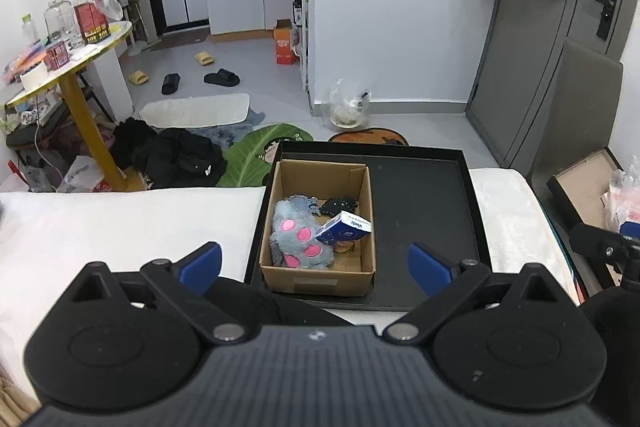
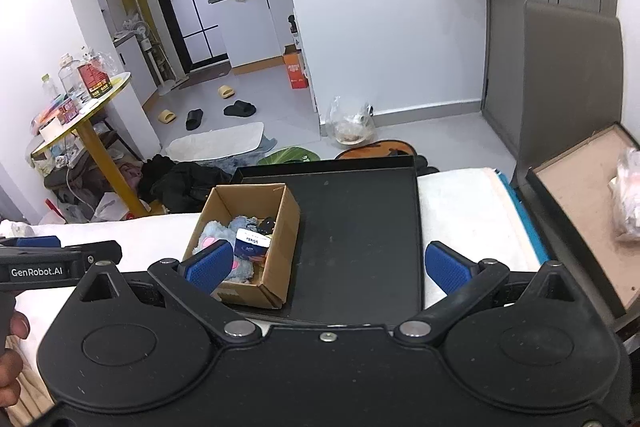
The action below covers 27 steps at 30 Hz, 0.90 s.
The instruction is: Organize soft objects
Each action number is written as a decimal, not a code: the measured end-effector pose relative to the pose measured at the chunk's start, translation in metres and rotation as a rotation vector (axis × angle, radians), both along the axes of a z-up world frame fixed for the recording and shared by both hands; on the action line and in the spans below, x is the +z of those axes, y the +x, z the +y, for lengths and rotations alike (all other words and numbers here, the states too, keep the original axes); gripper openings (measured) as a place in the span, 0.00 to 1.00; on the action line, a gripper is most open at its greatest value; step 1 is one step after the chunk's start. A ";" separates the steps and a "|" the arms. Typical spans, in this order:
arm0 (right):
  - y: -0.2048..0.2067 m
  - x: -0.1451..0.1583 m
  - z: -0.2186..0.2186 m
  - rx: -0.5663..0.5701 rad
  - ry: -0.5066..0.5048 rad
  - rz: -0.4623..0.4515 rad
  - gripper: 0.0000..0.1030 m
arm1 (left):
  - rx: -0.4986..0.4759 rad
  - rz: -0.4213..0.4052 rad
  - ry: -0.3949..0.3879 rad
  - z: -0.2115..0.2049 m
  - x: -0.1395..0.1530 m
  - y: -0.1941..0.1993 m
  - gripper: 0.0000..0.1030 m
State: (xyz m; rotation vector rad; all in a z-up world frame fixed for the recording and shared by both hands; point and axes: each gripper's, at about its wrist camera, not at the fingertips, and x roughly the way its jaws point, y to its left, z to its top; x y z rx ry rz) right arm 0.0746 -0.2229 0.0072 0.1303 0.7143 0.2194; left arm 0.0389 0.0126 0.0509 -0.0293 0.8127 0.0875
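Lying grey plush (image 1: pixel 298 237), pink-spotted, boxed

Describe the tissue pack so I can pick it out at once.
On the white bed sits a black tray; in its left half stands a cardboard box. The tissue pack leans tilted inside, beside the grey plush: the only blue, flat-sided thing there, with white lettering.

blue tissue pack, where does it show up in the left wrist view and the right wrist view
Left wrist view: the blue tissue pack lies tilted at the right side of the cardboard box, below picture centre.
Right wrist view: the same pack sits in the box left of centre, beside the right claw's left finger.
Shared landmark: the black tray holding the box.
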 end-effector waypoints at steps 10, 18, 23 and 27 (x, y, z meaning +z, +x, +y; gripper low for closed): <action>-0.016 0.019 -0.003 -0.005 -0.006 -0.038 1.00 | 0.005 -0.054 -0.002 0.000 0.021 -0.028 0.96; -0.030 0.025 -0.003 0.018 -0.004 -0.077 1.00 | 0.010 -0.085 -0.009 0.003 0.026 -0.046 0.97; -0.033 0.027 -0.004 0.013 -0.008 -0.070 1.00 | 0.009 -0.092 -0.003 -0.002 0.029 -0.054 0.97; -0.036 0.029 -0.001 0.034 -0.022 -0.077 1.00 | -0.013 -0.090 -0.010 -0.007 0.033 -0.060 0.97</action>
